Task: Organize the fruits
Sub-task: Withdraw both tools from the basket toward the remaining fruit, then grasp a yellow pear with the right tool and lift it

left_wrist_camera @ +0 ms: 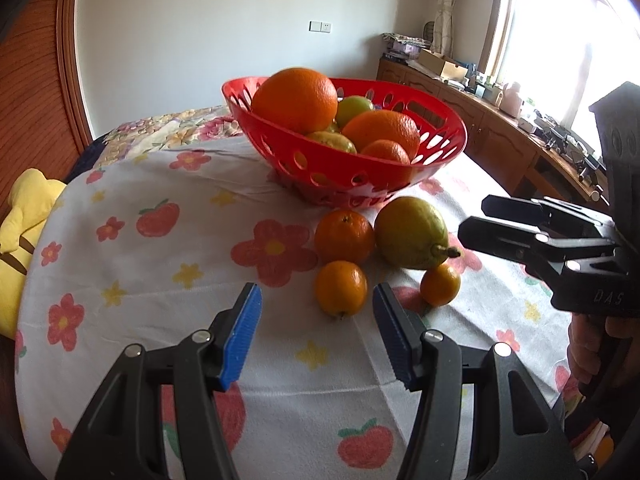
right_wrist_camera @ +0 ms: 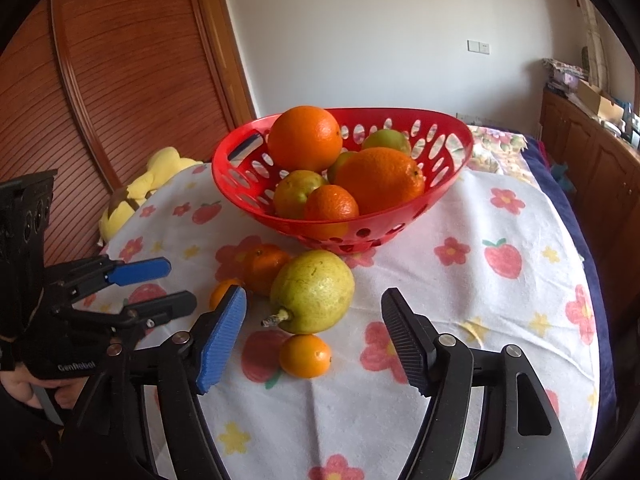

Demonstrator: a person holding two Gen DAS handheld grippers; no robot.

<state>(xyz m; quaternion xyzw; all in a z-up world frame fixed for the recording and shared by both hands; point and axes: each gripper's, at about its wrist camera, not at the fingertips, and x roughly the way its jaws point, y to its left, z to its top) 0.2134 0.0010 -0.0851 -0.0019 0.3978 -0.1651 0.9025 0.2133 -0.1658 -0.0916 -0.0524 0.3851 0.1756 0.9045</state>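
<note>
Both tongs, left gripper [left_wrist_camera: 318,334] and right gripper [right_wrist_camera: 314,338], gape wide and empty over yellow-green lemon [right_wrist_camera: 313,291] beside red perforated plastic basket [right_wrist_camera: 240,184].

left gripper [left_wrist_camera: 318,334]: black angular arms, silver pivot screws, ribbed blue pads [left_wrist_camera: 242,336] on the jaws, white "GenRobot" lettering on the body
right gripper [right_wrist_camera: 314,340]: same black build, silver screws, one blue pad, one darker; "DAS" embossed
hand [left_wrist_camera: 582,354]: bare skin on grip
</note>
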